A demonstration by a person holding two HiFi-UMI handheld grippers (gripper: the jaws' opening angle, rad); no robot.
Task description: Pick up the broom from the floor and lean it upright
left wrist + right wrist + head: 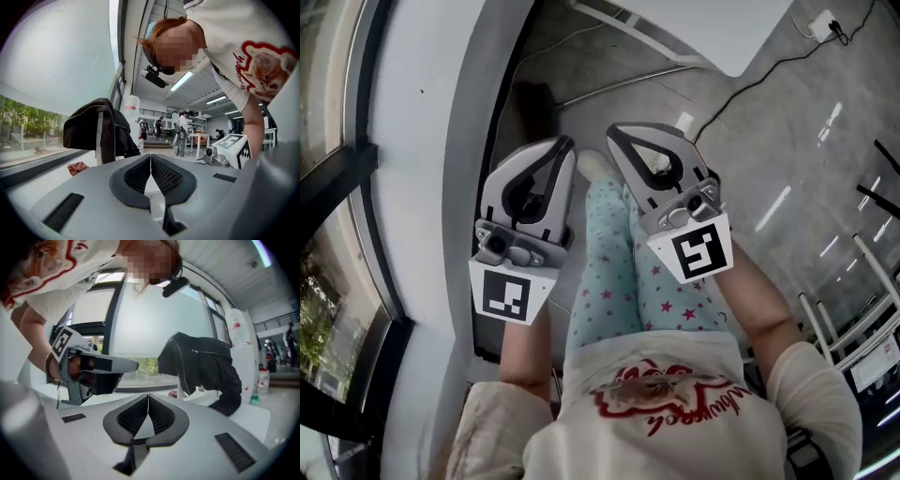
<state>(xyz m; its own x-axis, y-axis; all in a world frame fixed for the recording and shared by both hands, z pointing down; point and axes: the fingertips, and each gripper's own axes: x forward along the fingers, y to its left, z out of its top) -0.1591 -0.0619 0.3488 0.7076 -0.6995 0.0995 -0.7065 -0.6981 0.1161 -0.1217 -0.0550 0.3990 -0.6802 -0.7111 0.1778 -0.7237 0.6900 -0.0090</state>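
Note:
Both grippers are held out in front of the person, above legs in star-print trousers (609,281). My left gripper (565,146) is shut and empty; in the left gripper view its tips (150,157) meet. My right gripper (615,137) is also shut with nothing in it, its tips (148,397) closed in the right gripper view. A dark brush-like shape (534,101) with a thin rod (628,84) lies on the grey floor by the wall beyond the grippers; it may be the broom. Neither gripper touches it.
A white wall ledge (422,141) and window (328,234) run along the left. A white table (712,28) stands at the top, with a cable and power strip (820,26) near it. Metal chair frames (853,309) are at right. A black jacket (101,126) hangs over a chair.

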